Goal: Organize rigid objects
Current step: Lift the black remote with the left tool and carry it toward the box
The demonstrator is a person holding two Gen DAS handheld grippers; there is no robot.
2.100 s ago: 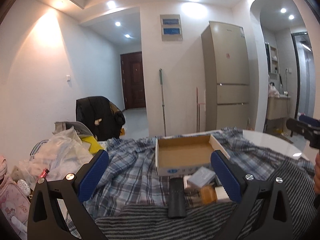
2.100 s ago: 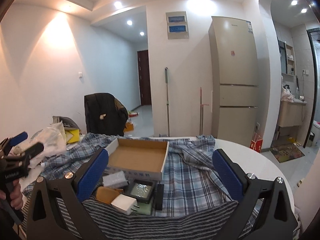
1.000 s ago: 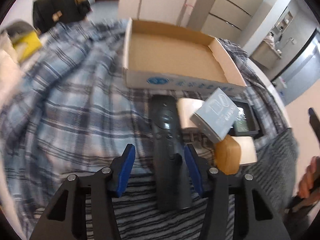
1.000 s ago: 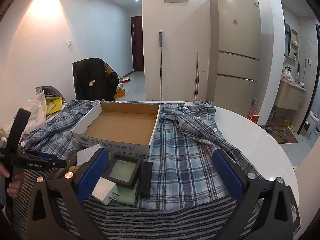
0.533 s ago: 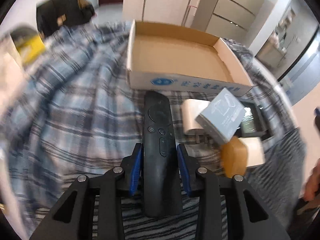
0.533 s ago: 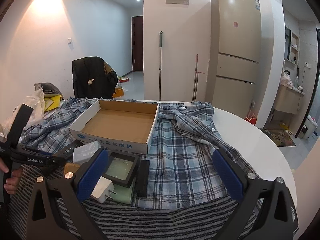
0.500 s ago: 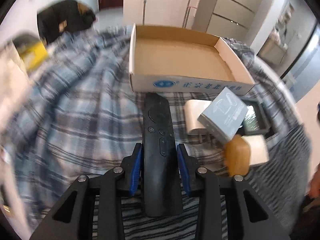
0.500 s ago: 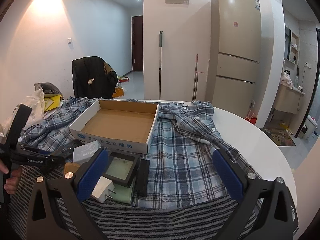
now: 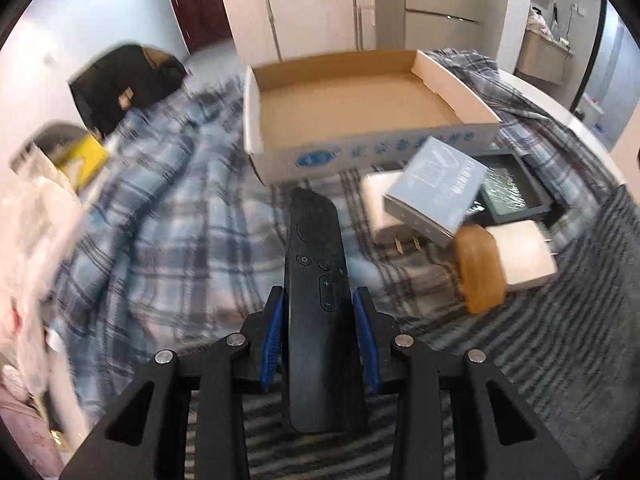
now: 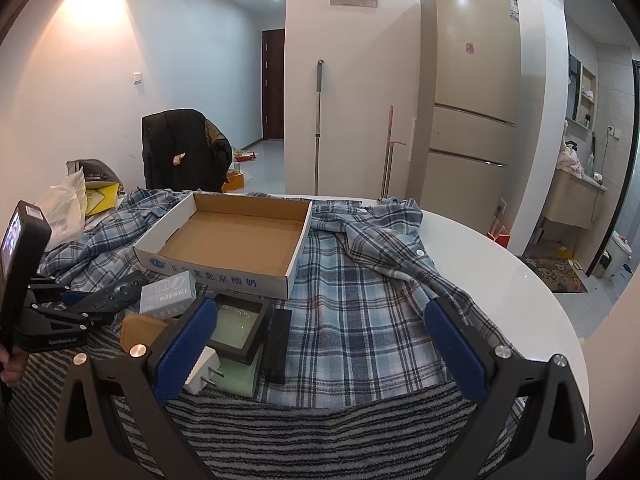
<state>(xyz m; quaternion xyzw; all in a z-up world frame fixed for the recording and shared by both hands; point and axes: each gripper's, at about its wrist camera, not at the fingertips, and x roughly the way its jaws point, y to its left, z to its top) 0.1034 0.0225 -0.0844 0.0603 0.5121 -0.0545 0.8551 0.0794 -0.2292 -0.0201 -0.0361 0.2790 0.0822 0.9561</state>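
My left gripper (image 9: 319, 300) is shut on a black remote control (image 9: 318, 280), its blue pads pressing both long sides; the remote is lifted a little off the plaid cloth and points at the shallow cardboard box (image 9: 280, 152). To its right lie a white plug (image 9: 380, 208), a grey-blue box (image 9: 436, 188), an amber block (image 9: 478, 268) and a second white charger (image 9: 524, 256). In the right wrist view my right gripper (image 10: 320, 320) stands wide open above the cloth, holding nothing; the left gripper (image 10: 80, 304) with the remote (image 10: 120, 290) shows at left, before the cardboard box (image 10: 224, 272).
A dark framed case (image 10: 236, 320), a pale green box (image 10: 238, 372) and a black bar (image 10: 278, 344) lie by my right gripper's left finger. Bags (image 9: 36, 216) pile up at the table's left. A striped towel (image 10: 320, 432) covers the near edge; bare white table (image 10: 500, 280) lies right.
My left gripper closed around the remote, then lifted and tilted it toward the cardboard box. The right gripper has stayed still.
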